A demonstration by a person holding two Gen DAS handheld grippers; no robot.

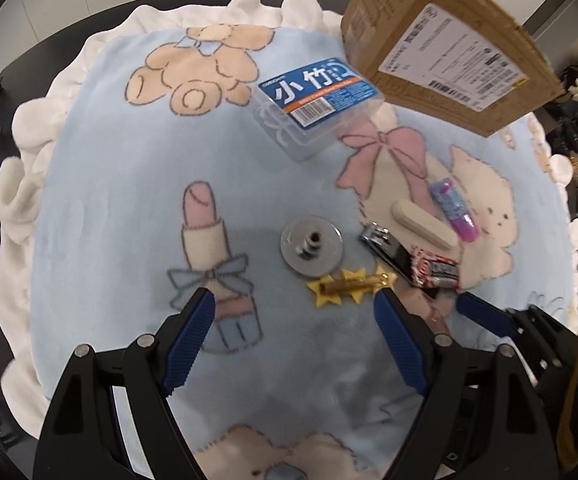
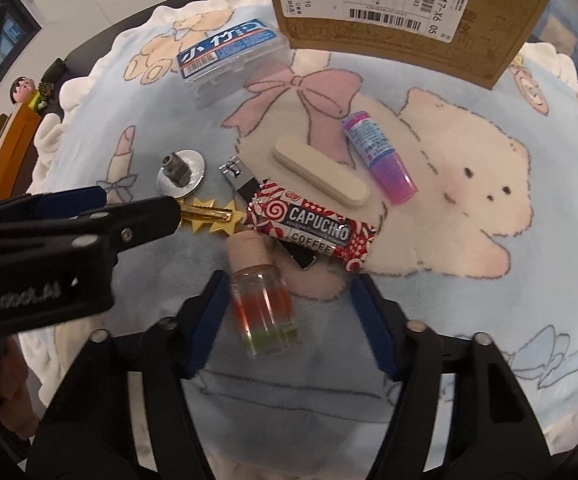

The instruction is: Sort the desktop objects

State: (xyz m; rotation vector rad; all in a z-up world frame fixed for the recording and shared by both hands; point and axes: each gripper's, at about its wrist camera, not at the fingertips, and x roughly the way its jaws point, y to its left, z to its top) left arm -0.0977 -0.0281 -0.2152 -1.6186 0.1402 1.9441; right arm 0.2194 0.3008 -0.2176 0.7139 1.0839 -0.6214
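Note:
My left gripper (image 1: 293, 295) is open and hovers just short of a gold star hair clip (image 1: 351, 285) and a metal disc with a bolt (image 1: 311, 246). In the right wrist view it comes in from the left, its fingertips (image 2: 169, 210) at the clip (image 2: 213, 218). My right gripper (image 2: 289, 280) is open around a small corked glass bottle (image 2: 263, 304) that lies loose near its left finger. Beyond lie a Capucho coffee packet (image 2: 309, 232) across a nail clipper (image 2: 235, 176), a beige nail file (image 2: 321, 178) and a purple tube (image 2: 377, 156).
Everything lies on a pale blue cartoon blanket (image 1: 129, 200). A clear plastic case with a blue label (image 1: 317, 104) sits further back. A cardboard box (image 1: 449, 40) stands at the back right. A figurine (image 2: 23, 88) and clutter sit beyond the blanket's left edge.

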